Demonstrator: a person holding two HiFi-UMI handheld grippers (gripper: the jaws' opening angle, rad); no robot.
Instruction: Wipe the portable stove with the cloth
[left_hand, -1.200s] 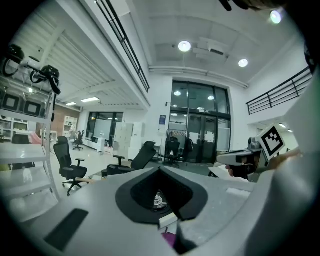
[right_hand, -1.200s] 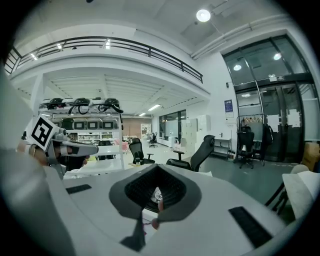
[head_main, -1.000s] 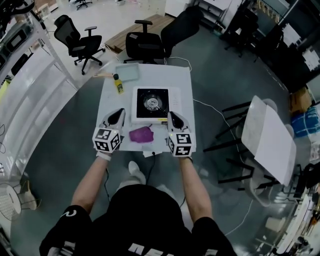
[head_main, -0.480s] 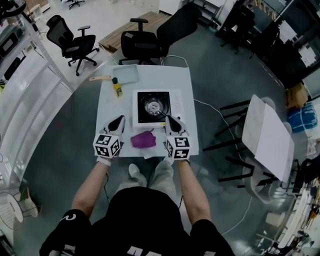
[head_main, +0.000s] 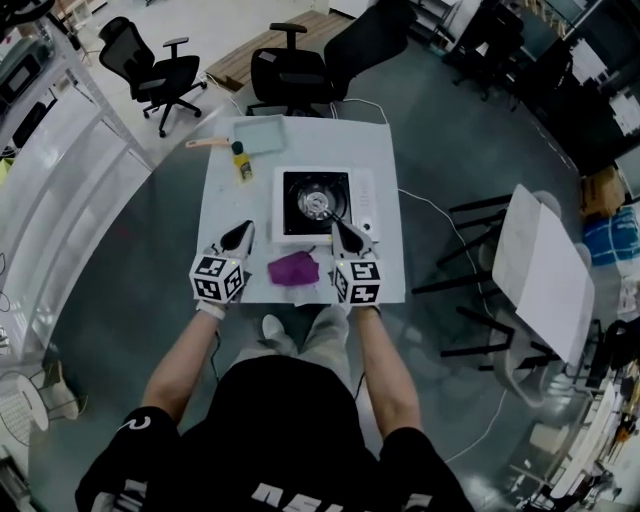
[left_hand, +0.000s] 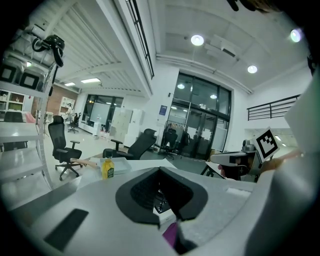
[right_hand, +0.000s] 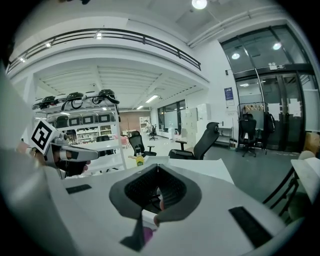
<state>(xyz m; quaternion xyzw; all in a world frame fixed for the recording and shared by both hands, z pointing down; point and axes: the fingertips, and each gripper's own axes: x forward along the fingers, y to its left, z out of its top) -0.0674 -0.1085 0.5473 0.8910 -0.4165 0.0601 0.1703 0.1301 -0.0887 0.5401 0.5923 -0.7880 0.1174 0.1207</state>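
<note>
Head view, steep down. White table (head_main: 225, 200) in the centre of the frame, the person standing at its near edge with both arms stretched forward.

Portable stove (head_main: 320, 205) sits at the middle of the table, with its black burner top showing. Purple cloth (head_main: 294, 268) lies crumpled on the table just below the stove in the frame, near the front edge and between the two tools. Neither tool touches it.

Left hand-held gripper (head_main: 244, 231) is at centre left, over bare table to the left of the cloth. Its own view shows the jaws pressed together at the tips with nothing between them.

Right hand-held gripper (head_main: 340, 227) is at centre right, its tip at the lower right corner of the stove. Its jaws are also pressed together and empty.

Yellow bottle (head_main: 242, 165) stands upper left of the stove, beside a pale tray (head_main: 258, 133) at the far edge. Black office chairs (head_main: 300, 75) stand beyond the table, at the top of the frame.
</note>
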